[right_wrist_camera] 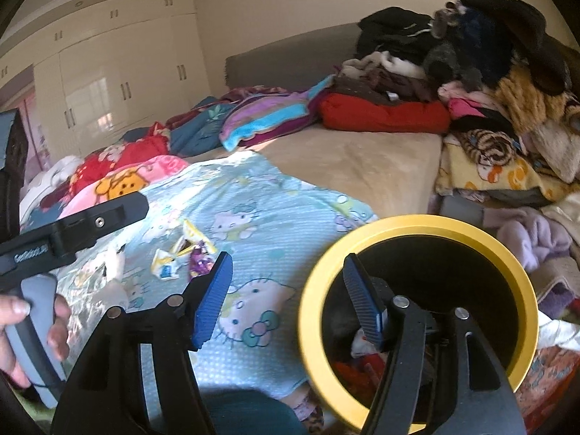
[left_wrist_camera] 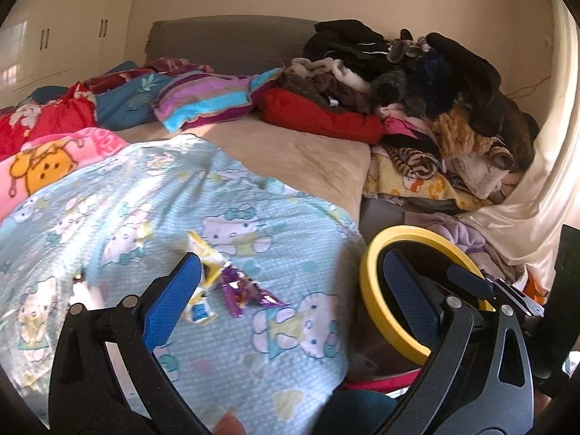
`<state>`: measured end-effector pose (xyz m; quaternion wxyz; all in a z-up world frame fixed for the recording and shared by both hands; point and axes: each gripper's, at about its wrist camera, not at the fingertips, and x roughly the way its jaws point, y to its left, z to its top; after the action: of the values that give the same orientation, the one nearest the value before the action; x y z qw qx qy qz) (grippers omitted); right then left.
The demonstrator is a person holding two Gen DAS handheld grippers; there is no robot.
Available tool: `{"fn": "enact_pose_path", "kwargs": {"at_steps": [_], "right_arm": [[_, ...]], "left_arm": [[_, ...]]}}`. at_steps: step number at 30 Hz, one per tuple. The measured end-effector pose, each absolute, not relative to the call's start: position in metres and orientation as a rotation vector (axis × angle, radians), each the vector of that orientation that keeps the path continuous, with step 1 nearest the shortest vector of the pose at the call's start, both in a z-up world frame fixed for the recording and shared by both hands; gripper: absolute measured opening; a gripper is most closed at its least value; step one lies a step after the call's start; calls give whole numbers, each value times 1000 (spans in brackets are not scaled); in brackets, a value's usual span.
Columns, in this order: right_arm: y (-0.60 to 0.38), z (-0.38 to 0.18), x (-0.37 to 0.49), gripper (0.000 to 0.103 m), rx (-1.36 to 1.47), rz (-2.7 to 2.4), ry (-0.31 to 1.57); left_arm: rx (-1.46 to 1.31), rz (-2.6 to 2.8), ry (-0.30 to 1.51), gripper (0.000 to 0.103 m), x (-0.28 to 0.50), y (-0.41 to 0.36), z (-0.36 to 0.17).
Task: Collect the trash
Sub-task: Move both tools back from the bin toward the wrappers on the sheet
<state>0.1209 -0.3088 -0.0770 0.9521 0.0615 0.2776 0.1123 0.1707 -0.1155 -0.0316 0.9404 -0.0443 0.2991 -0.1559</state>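
Several wrappers lie on the Hello Kitty blanket (left_wrist_camera: 152, 195): a yellow-white one (left_wrist_camera: 203, 253), a purple one (left_wrist_camera: 241, 290) and a white-blue one (left_wrist_camera: 199, 310). They also show in the right wrist view, yellow-white (right_wrist_camera: 192, 233), purple (right_wrist_camera: 200, 262), white-blue (right_wrist_camera: 165, 266). A yellow-rimmed black bin (left_wrist_camera: 373, 290) (right_wrist_camera: 417, 224) stands beside the bed at the right. My left gripper (left_wrist_camera: 290, 272) is open and empty, its left finger just beside the wrappers. My right gripper (right_wrist_camera: 286, 268) is open and empty, its right finger over the bin's mouth, with trash inside.
A big pile of clothes (left_wrist_camera: 427, 83) fills the bed's right side, with pillows and blankets (left_wrist_camera: 203, 98) at the head. Wardrobes (right_wrist_camera: 108, 83) line the left wall. The left gripper's handle and hand (right_wrist_camera: 36, 311) show at left in the right wrist view.
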Motion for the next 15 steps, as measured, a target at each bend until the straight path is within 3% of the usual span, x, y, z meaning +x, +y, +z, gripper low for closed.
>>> {"fn": "enact_pose_path", "kwargs": {"at_steps": [15], "right_arm": [[-246,-91,145,65,27,352,647]], "left_arm": [[-137,-145,668,92,170,-34,-55]]}}
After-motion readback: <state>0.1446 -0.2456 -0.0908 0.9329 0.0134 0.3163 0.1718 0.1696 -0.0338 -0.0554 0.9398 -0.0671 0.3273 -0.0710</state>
